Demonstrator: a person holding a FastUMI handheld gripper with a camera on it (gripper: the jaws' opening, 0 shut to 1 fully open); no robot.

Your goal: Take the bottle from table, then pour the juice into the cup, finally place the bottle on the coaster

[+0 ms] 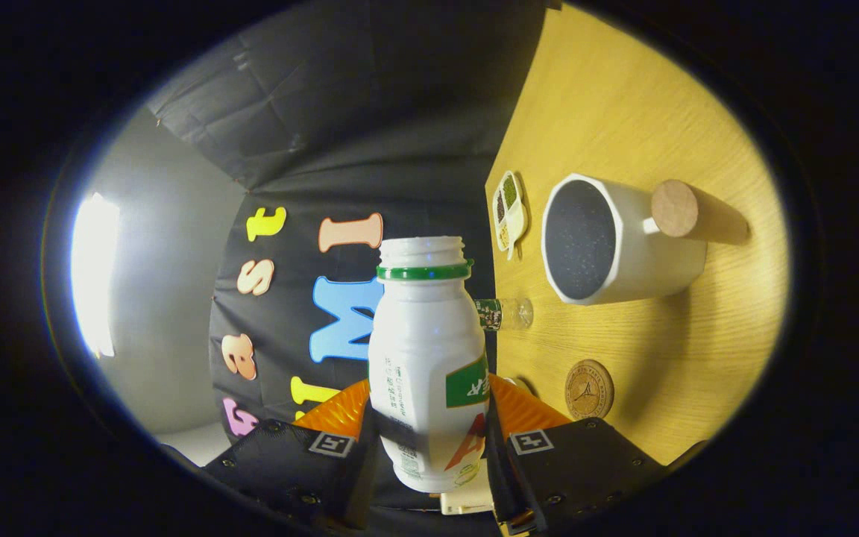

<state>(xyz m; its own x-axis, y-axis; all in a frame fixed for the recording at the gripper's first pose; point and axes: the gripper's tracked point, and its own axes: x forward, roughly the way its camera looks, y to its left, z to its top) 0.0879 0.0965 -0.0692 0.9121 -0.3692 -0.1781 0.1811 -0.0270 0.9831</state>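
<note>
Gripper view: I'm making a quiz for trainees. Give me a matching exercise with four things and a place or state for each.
Things:
1. bottle
2. cup
3. coaster
4. small dish

Descriptions:
A. by the table's edge, beyond the cup
B. flat on the table, bare
C. capless, clamped between the gripper fingers
D. white, with a wooden handle

Pairs: 1-C, 2-D, 3-B, 4-A

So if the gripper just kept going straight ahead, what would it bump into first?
Probably the booth's black cloth wall. The gripper is shut on the white bottle, whose open mouth points toward that cloth. The cup and coaster sit off to one side. Depth is hard to judge.
</note>
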